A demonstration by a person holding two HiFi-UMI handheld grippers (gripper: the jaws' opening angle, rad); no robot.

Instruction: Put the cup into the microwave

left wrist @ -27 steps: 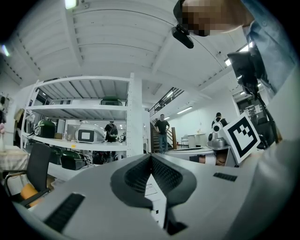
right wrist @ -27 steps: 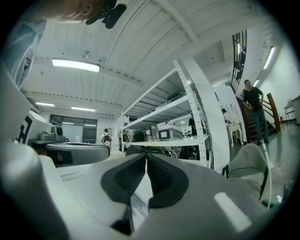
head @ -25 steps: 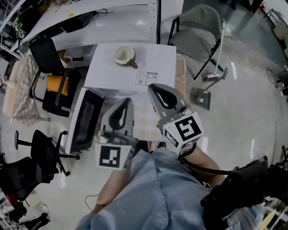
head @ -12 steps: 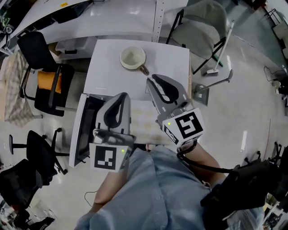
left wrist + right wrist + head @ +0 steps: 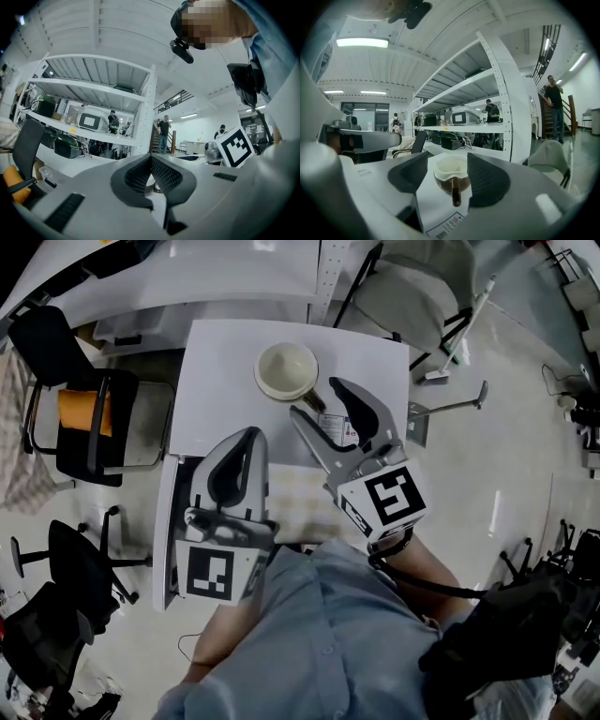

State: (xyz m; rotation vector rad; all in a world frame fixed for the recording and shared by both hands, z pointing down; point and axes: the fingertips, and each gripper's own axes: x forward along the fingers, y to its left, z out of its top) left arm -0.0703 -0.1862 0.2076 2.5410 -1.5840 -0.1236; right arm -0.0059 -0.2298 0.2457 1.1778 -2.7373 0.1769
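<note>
A cream cup [image 5: 287,368] with a brown handle [image 5: 310,397] stands on the white top of the microwave [image 5: 220,381]. The microwave's dark-windowed door [image 5: 171,521] hangs open at the left. My right gripper [image 5: 320,400] points at the cup. Its jaws have just been opening and now stand open, with the handle just ahead of them and untouched. In the right gripper view the cup [image 5: 450,172] shows between the two pads, handle toward me. My left gripper [image 5: 246,439] hovers over the near edge with its jaws shut and empty, and its pads [image 5: 161,174] meet.
A label [image 5: 330,424] is stuck on the white top near the right gripper. A black chair with an orange cushion [image 5: 82,412] stands at the left. A grey folding chair [image 5: 424,294] is at the back right, an office chair [image 5: 70,563] at the lower left, and a white desk [image 5: 206,273] behind.
Both grippers have moved forward toward the cup, which now sits closer in view. The right gripper's jaws have gone from shut to open.
</note>
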